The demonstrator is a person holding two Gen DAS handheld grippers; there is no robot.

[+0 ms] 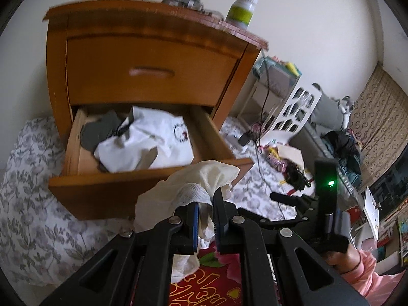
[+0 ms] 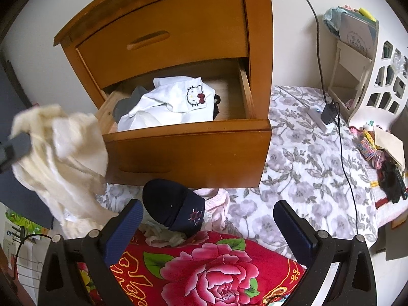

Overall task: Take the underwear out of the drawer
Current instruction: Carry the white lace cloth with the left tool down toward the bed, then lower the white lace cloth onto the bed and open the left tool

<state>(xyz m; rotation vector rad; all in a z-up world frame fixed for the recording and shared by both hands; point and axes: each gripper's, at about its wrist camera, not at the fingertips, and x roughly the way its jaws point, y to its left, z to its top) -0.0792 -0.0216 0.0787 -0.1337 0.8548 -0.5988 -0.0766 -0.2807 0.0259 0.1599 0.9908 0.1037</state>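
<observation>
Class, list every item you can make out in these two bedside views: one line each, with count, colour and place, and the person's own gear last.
nightstand: one, orange-brown wood, against the wall
lower drawer: one, same wood, pulled open
white shirt: one, white with a cat face, in the drawer
grey garment: one, grey, in the drawer beside the shirt
cream underwear: one, cream, outside the drawer, pinched in the left gripper
navy cap: one, navy, below the drawer front
red blanket: one, red with pink flowers, nearest the cameras
jar: one, white and green, on the nightstand top
black cable: one, black, across the floral sheet
left gripper: shut on the underwear
right gripper: open, empty
</observation>
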